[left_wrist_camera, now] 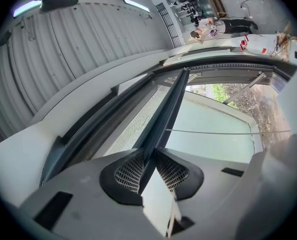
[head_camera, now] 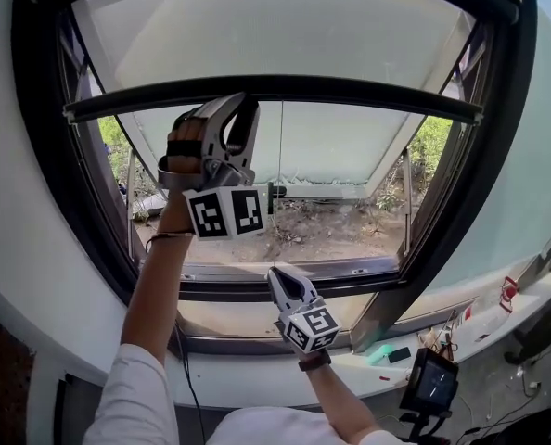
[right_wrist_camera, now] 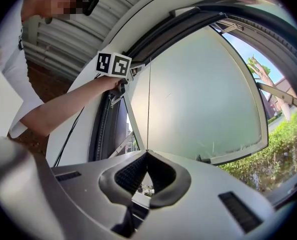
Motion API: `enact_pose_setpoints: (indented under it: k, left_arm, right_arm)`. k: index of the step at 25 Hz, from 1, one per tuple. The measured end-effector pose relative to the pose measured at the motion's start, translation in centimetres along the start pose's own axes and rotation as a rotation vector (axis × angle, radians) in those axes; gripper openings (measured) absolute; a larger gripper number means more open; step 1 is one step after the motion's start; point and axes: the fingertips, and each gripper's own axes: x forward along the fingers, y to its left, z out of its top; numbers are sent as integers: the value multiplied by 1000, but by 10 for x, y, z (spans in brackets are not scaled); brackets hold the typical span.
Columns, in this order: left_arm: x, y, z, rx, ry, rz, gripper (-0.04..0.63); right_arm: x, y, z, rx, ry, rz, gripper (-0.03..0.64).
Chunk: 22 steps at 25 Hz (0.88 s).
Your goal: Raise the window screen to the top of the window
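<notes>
The window screen (head_camera: 275,26) covers the upper part of the window. Its dark bottom bar (head_camera: 368,93) runs across at mid height. My left gripper (head_camera: 239,102) is raised to that bar and shut on it; in the left gripper view the bar (left_wrist_camera: 172,104) runs straight out from between the closed pads of the left gripper (left_wrist_camera: 153,153). A thin pull cord (head_camera: 280,184) hangs from the bar's middle. My right gripper (head_camera: 275,273) sits lower, near the sill, shut on the cord (right_wrist_camera: 148,104), which rises from the closed tips of the right gripper (right_wrist_camera: 147,153).
Beyond the screen a frosted glass sash (head_camera: 350,146) swings outward over dry ground and bushes. The white sill (head_camera: 257,378) lies below. A small screen device on a stand (head_camera: 430,383), a green item (head_camera: 379,352) and cables lie at the lower right.
</notes>
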Motion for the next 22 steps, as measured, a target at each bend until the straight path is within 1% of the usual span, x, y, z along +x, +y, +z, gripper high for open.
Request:
enact_pose_setpoints:
  k: [4, 8, 10, 14, 17, 22]
  left_arm:
    - [9, 15, 6, 13, -8, 12, 57]
    - [16, 26, 10, 29, -31, 11, 57]
    - [17, 29, 11, 27, -30, 13, 57]
    - [25, 43, 16, 29, -31, 26, 57]
    - [36, 58, 21, 38, -32, 44, 57]
    - [57, 85, 29, 45, -47, 81, 57]
  right_arm:
    - [6, 3, 18, -20, -25, 9, 0]
    - [10, 6, 33, -20, -48, 12, 0]
    - [9, 5, 36, -16, -60, 10, 0]
    - [8, 3, 52, -16, -110, 11, 0]
    - [12, 1, 71, -39, -133, 17, 0]
    - [23, -3, 106, -115, -136, 22, 0]
